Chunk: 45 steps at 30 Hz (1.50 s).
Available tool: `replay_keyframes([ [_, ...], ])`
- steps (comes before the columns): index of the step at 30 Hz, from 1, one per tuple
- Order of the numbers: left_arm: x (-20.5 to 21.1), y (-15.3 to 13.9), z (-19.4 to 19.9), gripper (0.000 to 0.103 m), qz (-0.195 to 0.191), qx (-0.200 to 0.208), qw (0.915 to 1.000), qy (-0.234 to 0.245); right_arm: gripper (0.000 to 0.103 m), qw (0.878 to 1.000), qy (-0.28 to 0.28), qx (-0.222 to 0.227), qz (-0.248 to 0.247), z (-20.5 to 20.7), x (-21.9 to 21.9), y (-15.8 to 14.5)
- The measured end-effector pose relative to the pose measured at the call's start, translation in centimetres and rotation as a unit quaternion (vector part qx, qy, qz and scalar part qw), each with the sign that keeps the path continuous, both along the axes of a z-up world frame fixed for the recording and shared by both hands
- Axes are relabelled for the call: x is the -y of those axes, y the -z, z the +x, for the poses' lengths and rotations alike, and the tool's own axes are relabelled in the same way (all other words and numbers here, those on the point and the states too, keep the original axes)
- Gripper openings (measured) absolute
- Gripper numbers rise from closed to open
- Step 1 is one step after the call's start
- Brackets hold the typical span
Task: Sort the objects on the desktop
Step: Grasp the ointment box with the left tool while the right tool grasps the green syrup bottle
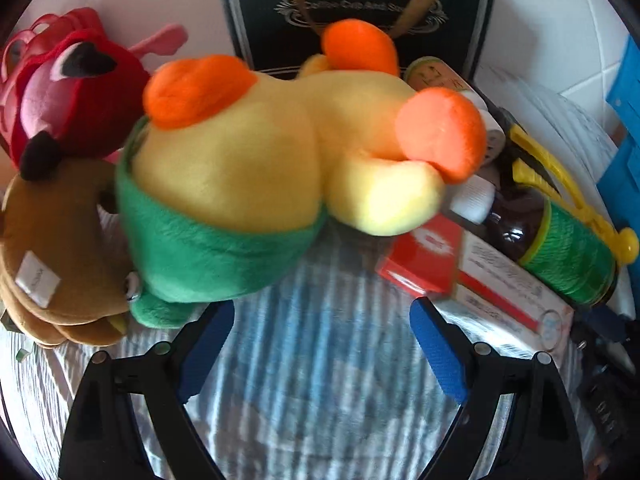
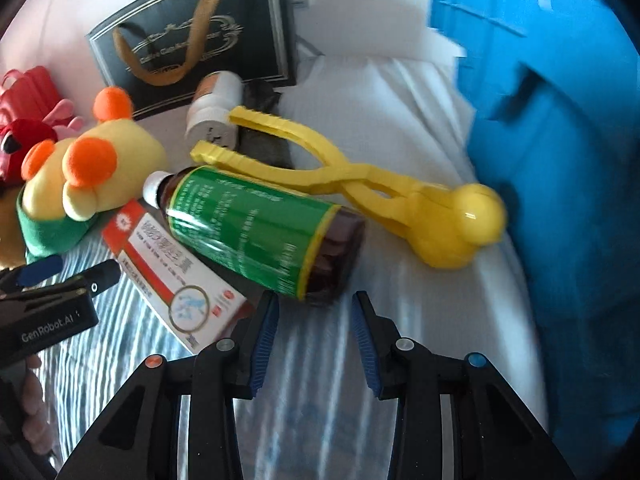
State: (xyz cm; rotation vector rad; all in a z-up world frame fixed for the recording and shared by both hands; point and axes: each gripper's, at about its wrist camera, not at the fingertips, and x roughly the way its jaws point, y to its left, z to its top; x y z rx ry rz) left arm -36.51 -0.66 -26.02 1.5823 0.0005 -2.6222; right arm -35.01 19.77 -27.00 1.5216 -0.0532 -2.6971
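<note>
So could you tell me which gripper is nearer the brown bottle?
Right. The right gripper sits just below the bottle's base; the left gripper faces the yellow plush, further off.

Bottle [image 2: 256,232] lies on box [image 2: 176,284]; duck plush [image 2: 80,196] left.

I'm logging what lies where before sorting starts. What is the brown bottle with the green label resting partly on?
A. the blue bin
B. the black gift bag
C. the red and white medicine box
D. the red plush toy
C: in the right wrist view the brown bottle lies on its side with its lower edge overlapping the red and white medicine box, apart from the bin, plush and bag.
</note>
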Motion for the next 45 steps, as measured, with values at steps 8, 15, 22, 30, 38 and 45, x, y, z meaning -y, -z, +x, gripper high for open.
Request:
replay_keyframes([
  [8,-1.1,-2.5,1.0,0.091,0.027,-0.002,0.9996,0.006,0.037,0.991,-0.124,0.004,-0.053,2.6,5.5,-0.2],
  [15,-3.3,-1.2,0.6,0.090,0.041,0.005,0.9985,0.037,0.038,0.998,-0.035,-0.011,-0.042,3.0,0.6,-2.1],
  [22,-3.5,-0.6,0.1,0.049,0.032,0.020,0.9983,0.045,0.040,0.996,-0.045,-0.030,-0.072,1.3,1.7,-3.8],
  [30,-0.7,-1.0,2.4,0.043,0.035,0.014,0.9985,0.040,0.043,0.995,-0.081,-0.021,-0.056,-2.5,5.0,-2.8],
  [38,-0.7,-1.6,3.8,0.043,0.046,0.018,0.9982,0.032,0.061,0.995,-0.101,0.004,-0.027,-3.0,6.5,-2.2],
  [45,-0.1,-2.1,7.3,0.043,0.042,0.028,0.9982,0.031,0.049,0.993,-0.104,0.044,-0.024,1.3,6.1,-2.6],
])
